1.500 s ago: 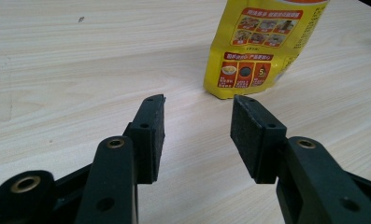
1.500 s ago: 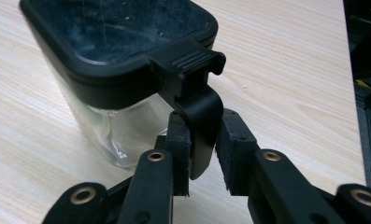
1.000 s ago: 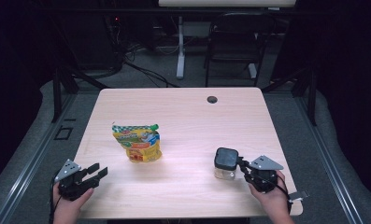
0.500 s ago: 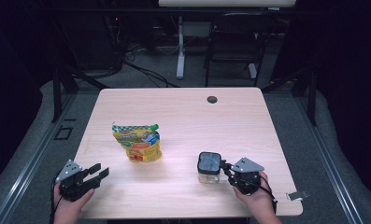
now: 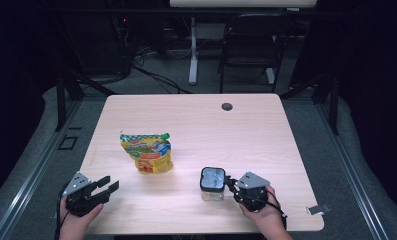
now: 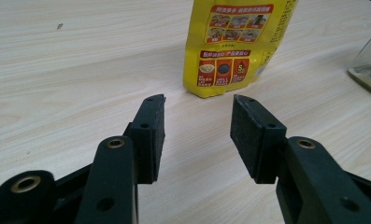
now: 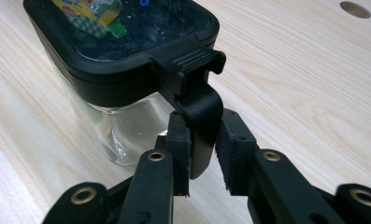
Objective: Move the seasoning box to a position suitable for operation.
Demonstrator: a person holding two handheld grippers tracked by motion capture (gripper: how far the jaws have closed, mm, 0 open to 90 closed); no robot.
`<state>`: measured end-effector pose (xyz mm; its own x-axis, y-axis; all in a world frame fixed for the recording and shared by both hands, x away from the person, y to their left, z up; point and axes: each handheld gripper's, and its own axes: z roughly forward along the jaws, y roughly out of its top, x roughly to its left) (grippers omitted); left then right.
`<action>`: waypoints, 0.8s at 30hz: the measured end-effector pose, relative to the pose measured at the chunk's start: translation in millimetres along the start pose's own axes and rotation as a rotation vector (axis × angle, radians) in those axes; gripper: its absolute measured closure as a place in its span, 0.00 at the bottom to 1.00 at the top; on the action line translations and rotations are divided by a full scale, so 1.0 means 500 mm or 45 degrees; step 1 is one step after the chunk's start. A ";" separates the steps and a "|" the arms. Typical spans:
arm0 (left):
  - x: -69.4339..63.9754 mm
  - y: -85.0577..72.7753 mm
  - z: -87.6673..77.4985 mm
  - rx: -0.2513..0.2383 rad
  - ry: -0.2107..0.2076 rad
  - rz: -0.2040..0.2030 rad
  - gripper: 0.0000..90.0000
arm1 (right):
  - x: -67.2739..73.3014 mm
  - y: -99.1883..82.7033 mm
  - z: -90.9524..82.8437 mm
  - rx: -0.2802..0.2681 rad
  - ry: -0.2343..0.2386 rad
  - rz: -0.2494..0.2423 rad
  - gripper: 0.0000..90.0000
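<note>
The table (image 5: 266, 125) carries two things. The yellow pouch (image 5: 147, 153) stands upright, ahead of the left claw (image 5: 107, 185) and a little to its right, well apart from it; its long axis is vertical, spout (image 5: 164, 135) at the top. The left claw rests near the table's front edge, jaws spread with nothing between them, aimed toward the pouch's base. The glass jar (image 5: 212, 183), with a black lid (image 7: 127, 32), sits directly in front of the right claw (image 5: 230, 182), touching it. In the right gripper view the right claw is clamped on the lid's latch tab (image 7: 199, 116), which hangs down the jar's near side. Judged from this layout, the jar belongs to the right hand (image 5: 266, 215); the left is the nearer to the pouch.
</note>
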<state>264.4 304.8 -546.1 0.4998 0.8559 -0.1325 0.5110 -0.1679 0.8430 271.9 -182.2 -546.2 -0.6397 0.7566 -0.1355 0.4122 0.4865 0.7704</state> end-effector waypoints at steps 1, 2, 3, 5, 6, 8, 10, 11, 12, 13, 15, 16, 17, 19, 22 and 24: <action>0.000 0.000 0.000 -0.002 0.000 0.001 0.61 | 0.003 0.002 0.001 0.004 0.005 -0.005 0.84; 0.000 0.000 -0.001 -0.003 0.000 0.001 0.61 | 0.007 0.003 0.002 0.001 0.006 -0.002 0.84; -0.001 0.000 0.000 -0.007 -0.001 0.001 0.61 | 0.011 0.004 0.004 0.001 0.007 -0.009 0.84; -0.001 0.000 -0.001 -0.001 -0.001 0.005 0.61 | 0.018 0.005 0.006 0.000 0.015 -0.024 0.84; -0.001 0.000 -0.001 -0.004 -0.002 0.004 0.61 | 0.021 0.006 0.006 0.006 0.017 -0.040 0.84; -0.001 0.000 -0.001 -0.001 -0.003 0.004 0.61 | 0.027 0.006 0.008 0.009 0.023 -0.047 0.84; -0.001 0.000 -0.001 -0.009 -0.002 0.005 0.61 | 0.030 0.005 0.010 0.015 0.028 -0.056 0.84; -0.001 0.000 -0.001 -0.009 -0.003 0.004 0.60 | 0.032 0.004 0.012 0.015 0.034 -0.052 0.84; -0.002 -0.001 0.000 -0.009 -0.005 0.002 0.60 | 0.032 0.004 0.013 0.008 0.041 -0.045 0.84; -0.002 -0.001 0.000 -0.008 -0.006 0.001 0.60 | 0.032 0.004 0.012 0.014 0.043 -0.047 0.84; -0.002 -0.001 0.000 -0.008 -0.010 0.000 0.60 | 0.032 0.004 0.013 0.004 0.044 -0.048 0.83; -0.002 -0.001 0.000 -0.011 -0.011 0.000 0.60 | 0.030 0.003 0.006 0.007 0.065 -0.038 0.76; -0.002 -0.001 -0.002 -0.003 -0.014 0.001 0.60 | 0.030 0.003 0.006 0.007 0.065 -0.038 0.76; -0.003 -0.002 -0.003 -0.012 -0.020 -0.014 0.60 | 0.022 -0.002 -0.016 -0.011 0.089 0.014 0.73; -0.005 -0.003 -0.003 -0.026 -0.031 -0.029 0.60 | 0.018 -0.008 -0.031 -0.022 0.096 0.069 0.73; -0.006 -0.002 -0.003 -0.022 -0.041 -0.029 0.60 | 0.015 -0.010 -0.042 -0.035 0.094 0.080 0.75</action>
<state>261.2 303.3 -545.8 0.5104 0.8433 -0.1680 0.5105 -0.1400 0.8484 251.5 -188.2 -538.2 -0.6597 0.7505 -0.0407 0.4359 0.4262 0.7927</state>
